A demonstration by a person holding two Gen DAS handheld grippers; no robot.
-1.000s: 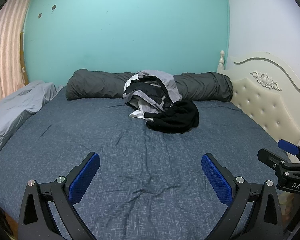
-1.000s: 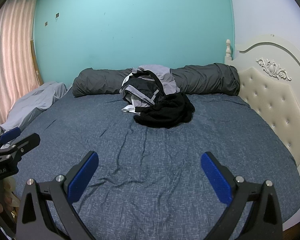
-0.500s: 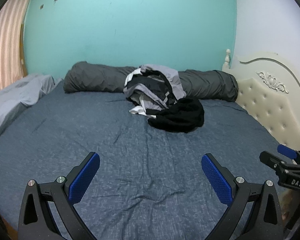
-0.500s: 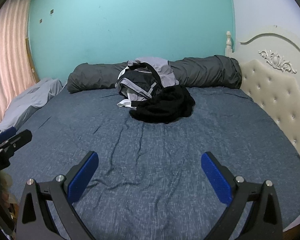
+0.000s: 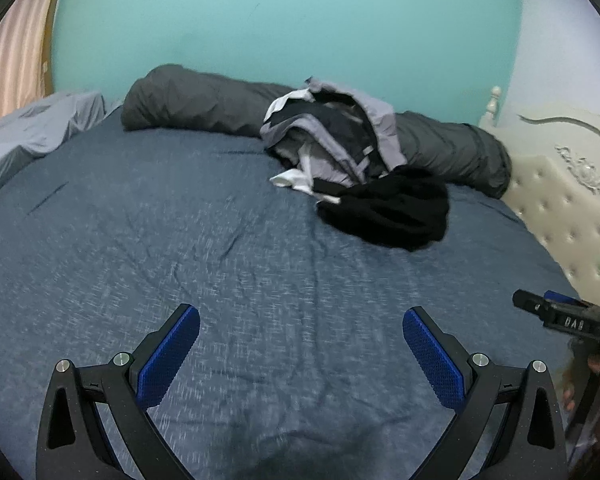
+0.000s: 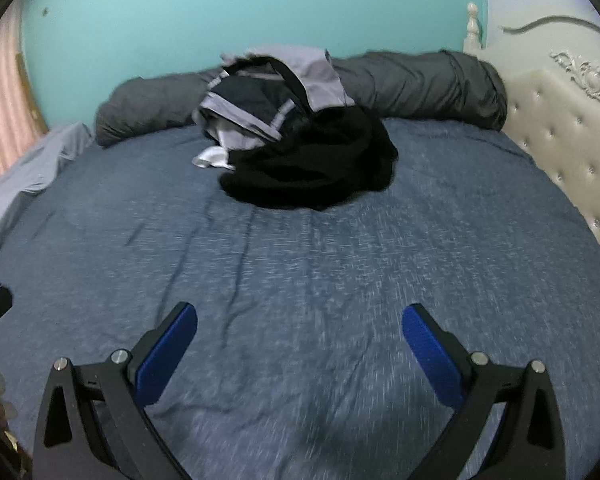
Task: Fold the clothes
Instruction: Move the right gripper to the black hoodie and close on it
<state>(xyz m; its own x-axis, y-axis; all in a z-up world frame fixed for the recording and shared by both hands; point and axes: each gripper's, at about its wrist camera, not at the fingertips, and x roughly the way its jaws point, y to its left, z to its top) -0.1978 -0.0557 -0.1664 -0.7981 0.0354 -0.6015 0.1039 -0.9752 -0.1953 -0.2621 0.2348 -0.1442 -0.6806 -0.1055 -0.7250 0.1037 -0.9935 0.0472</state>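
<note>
Both the left gripper [image 5: 301, 354] and right gripper [image 6: 300, 354] gape empty; ahead, the crumpled black garment [image 6: 312, 168] overlaps the grey-and-black jacket [image 6: 268, 100]; a careless pinch risks snagging both.

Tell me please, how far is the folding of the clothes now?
Nothing is folded. The black garment and the grey-and-black garment lie crumpled together on the bed. The left gripper and right gripper are open, empty, short of the pile. All folding is left.

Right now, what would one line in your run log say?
phase: approach | left gripper: open, empty | right gripper: open, empty | black garment: crumpled on bed | folds: none
</note>
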